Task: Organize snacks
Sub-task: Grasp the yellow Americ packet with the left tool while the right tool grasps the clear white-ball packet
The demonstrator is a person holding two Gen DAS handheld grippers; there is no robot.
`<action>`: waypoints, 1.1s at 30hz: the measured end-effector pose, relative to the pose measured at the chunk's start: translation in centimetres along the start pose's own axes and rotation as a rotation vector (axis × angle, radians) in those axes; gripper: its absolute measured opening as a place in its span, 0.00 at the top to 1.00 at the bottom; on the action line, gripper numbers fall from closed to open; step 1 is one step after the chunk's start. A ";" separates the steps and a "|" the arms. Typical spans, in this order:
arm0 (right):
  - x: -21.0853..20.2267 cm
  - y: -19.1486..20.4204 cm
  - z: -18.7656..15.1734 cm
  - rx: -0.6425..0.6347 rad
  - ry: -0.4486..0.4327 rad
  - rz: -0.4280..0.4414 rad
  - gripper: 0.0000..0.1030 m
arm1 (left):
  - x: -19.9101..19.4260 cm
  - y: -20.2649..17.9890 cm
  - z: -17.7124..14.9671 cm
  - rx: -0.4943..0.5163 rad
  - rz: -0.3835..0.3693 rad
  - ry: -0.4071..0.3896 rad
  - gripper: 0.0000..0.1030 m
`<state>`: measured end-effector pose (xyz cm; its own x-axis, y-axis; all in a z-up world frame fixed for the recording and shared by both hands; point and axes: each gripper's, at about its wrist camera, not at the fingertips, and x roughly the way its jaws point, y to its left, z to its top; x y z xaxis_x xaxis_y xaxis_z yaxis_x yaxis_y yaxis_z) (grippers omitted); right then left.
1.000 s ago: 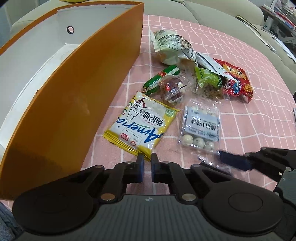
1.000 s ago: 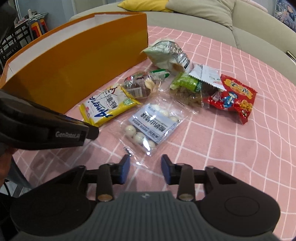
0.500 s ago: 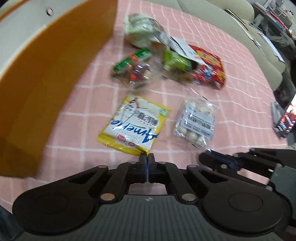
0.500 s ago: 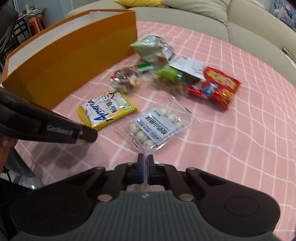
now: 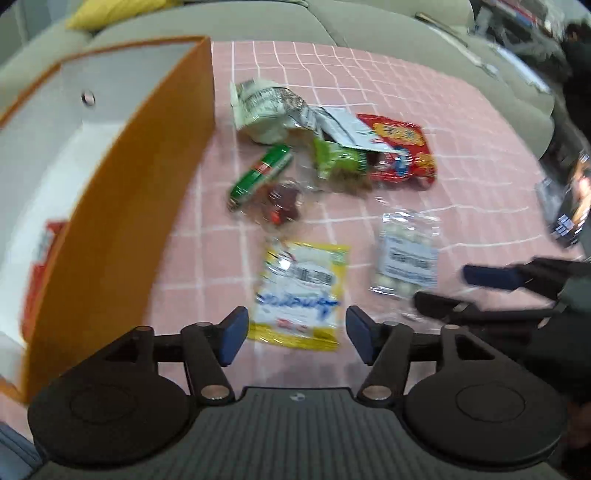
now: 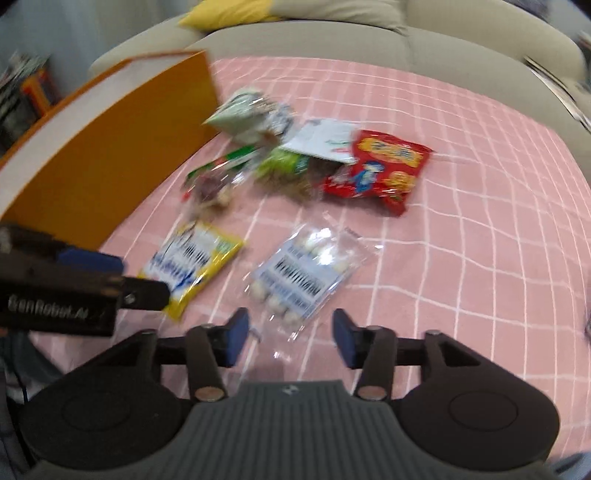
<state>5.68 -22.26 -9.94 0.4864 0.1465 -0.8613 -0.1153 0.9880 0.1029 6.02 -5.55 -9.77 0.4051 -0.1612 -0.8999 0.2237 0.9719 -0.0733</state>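
Several snack packets lie on the pink checked cloth (image 5: pixel 480 155). My left gripper (image 5: pixel 295 334) is open and empty, just short of the yellow-and-white packet (image 5: pixel 301 295). My right gripper (image 6: pixel 290 338) is open and empty, at the near end of the clear bag of white balls (image 6: pixel 306 275). That bag also shows in the left wrist view (image 5: pixel 406 254). Farther off lie a red packet (image 5: pixel 400 151), a green packet (image 5: pixel 340 162), a green stick (image 5: pixel 260 173) and a pale green bag (image 5: pixel 266 110). The orange box (image 5: pixel 122 206) stands open on the left.
The orange box holds a red packet (image 5: pixel 40 258) inside its white interior. A grey sofa (image 6: pixel 369 40) with a yellow cushion (image 6: pixel 229 11) runs along the far edge. Dark objects (image 5: pixel 569 206) sit beyond the cloth's right edge.
Both grippers were shut half a second ago and are now open. Both views have shifted and are blurred by motion; the snacks lie as before.
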 end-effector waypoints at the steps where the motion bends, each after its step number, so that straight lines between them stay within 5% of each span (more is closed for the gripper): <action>1: 0.4 -0.2 0.4 0.032 0.006 -0.009 0.42 | 0.4 -0.2 0.1 0.028 0.012 0.010 0.26; 5: 1.5 -0.9 1.7 0.154 0.026 -0.009 0.34 | 2.2 -1.0 -0.2 0.122 0.048 0.051 0.23; 11: 3.7 0.1 2.6 0.226 0.081 0.010 0.28 | 3.7 -1.1 0.1 0.113 0.058 0.046 0.18; 18: 4.9 1.3 2.9 0.191 0.073 -0.042 0.25 | 4.5 -0.9 1.0 0.096 0.046 0.021 0.11; 22: 5.0 1.9 2.8 0.127 0.041 -0.075 0.40 | 4.6 -0.5 1.0 0.084 0.045 0.007 0.11; 33: 4.1 -0.1 1.3 0.080 0.016 0.014 0.42 | 3.7 0.7 0.0 0.040 0.034 0.012 0.17</action>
<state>8.86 -21.66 -12.85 0.4713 0.1597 -0.8674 -0.0514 0.9868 0.1537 7.67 -5.41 -13.14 0.4022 -0.1259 -0.9069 0.2451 0.9692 -0.0259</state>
